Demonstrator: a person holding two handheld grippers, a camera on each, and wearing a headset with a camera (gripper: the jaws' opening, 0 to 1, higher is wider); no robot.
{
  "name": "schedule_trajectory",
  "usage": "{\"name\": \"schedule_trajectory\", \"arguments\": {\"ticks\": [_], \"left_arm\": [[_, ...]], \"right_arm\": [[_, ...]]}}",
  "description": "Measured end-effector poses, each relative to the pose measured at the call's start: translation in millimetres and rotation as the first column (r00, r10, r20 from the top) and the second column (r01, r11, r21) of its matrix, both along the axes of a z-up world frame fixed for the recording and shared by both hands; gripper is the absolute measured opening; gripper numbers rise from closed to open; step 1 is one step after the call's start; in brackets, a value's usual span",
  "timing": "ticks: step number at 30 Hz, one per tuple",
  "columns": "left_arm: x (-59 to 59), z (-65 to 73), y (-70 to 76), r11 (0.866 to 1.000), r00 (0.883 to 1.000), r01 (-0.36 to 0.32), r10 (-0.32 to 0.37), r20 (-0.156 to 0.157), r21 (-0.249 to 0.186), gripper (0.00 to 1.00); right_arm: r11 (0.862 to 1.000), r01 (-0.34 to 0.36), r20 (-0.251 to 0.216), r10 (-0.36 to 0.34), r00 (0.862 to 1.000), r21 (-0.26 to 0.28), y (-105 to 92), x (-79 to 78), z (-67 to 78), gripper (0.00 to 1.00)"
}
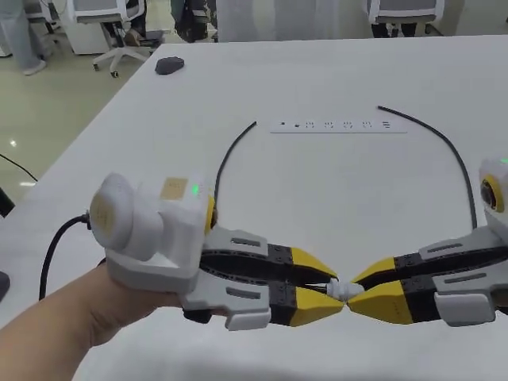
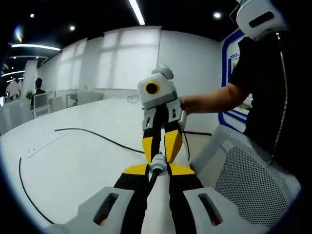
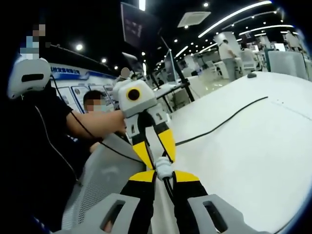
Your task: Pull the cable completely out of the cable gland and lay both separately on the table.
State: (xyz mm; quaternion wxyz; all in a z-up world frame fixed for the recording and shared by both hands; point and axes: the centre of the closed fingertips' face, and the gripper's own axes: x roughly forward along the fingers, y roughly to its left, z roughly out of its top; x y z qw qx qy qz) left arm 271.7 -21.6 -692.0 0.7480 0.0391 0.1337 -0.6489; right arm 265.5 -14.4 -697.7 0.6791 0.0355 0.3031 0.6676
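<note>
**While left gripper (image 1: pixel 332 292) and right gripper (image 1: pixel 357 295) clamp one cable gland (image 1: pixel 344 290)**

Both meet tip to tip just above the table (image 1: pixel 317 206), each clenched on the single white gland. Two runs of black cable (image 1: pixel 456 155) curve away; the grippers hide whether they join. Beyond lie one socket strip (image 1: pixel 337 125) and one mouse (image 1: pixel 169 65).

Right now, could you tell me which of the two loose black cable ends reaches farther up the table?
The right-hand cable end: it lies just past the white strip, while the left-hand end stops level with it.
</note>
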Motion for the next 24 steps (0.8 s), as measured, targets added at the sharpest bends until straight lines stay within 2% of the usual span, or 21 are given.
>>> {"name": "schedule_trajectory", "arguments": {"ticks": [2,4,6,9,10,11,12,14,15,16,17,22,23,24], "left_arm": [[-0.5,0.0,-0.5,1.0,1.0,0.002,-0.002,-0.004,-0.001,0.14],[0.1,0.2,-0.6,1.0,1.0,-0.005,0.005,-0.027,-0.005,0.14],[1.4,0.0,-0.8,1.0,0.999,-0.016,0.015,-0.05,-0.006,0.14],[2.1,-0.4,-0.7,1.0,0.997,-0.023,0.023,-0.072,-0.008,0.14],[2.5,-0.4,-0.4,0.999,0.996,-0.031,0.03,-0.086,-0.01,0.14],[3.4,-0.8,0.0,0.999,0.995,-0.04,0.038,-0.095,-0.012,0.14],[4.3,-1.4,0.5,0.998,0.99,-0.056,0.053,-0.134,-0.015,0.14],[6.2,-2.4,1.1,0.997,0.981,-0.08,0.076,-0.181,-0.02,0.14],[6.9,-4.3,2.0,0.996,0.975,-0.092,0.087,-0.204,-0.013,0.14],[7.1,-5.1,2.4,0.995,0.971,-0.097,0.092,-0.222,-0.012,0.14],[7.1,-6.2,2.7,0.996,0.973,-0.092,0.088,-0.214,-0.009,0.14],[5.9,-7.1,3.4,0.995,0.975,-0.095,0.091,-0.204,-0.009,0.14],[6.0,-7.0,3.4,0.995,0.975,-0.095,0.091,-0.203,-0.01,0.14],[5.6,-7.1,3.2,0.996,0.976,-0.093,0.09,-0.201,-0.01,0.14]], "right_arm": [[1.0,-0.009,0.012,0.009,1.0,-0.004,-0.5,-2.4,0.7,0.08],[1.0,-0.015,0.052,0.016,0.999,-0.011,-0.7,-2.9,1.1,0.08],[0.999,-0.021,0.134,0.025,0.991,-0.026,-1.0,-1.0,1.1,0.08],[0.998,-0.03,0.219,0.04,0.975,-0.047,-1.0,-1.2,1.1,0.07],[0.997,-0.04,0.299,0.058,0.952,-0.066,-1.1,-1.0,1.5,0.07],[0.995,-0.04,0.377,0.07,0.924,-0.087,-0.7,0.2,2.0,0.07],[0.993,-0.036,0.426,0.079,0.901,-0.109,-0.3,0.0,1.2,0.07],[0.99,-0.023,0.492,0.088,0.866,-0.136,0.4,1.0,0.4,0.07],[0.987,-0.02,0.54,0.105,0.835,-0.162,1.1,1.7,-0.9,0.07],[0.985,-0.015,0.547,0.109,0.83,-0.174,1.5,1.1,-2.7,0.07],[0.981,-0.017,0.563,0.124,0.817,-0.192,1.9,0.3,-4.8,0.07],[0.982,-0.009,0.568,0.116,0.815,-0.187,2.0,2.5,-5.7,0.08],[0.983,-0.007,0.566,0.112,0.817,-0.185,1.7,3.4,-5.7,0.08],[0.983,-0.003,0.555,0.107,0.825,-0.185,1.0,3.8,-6.1,0.08]]}}
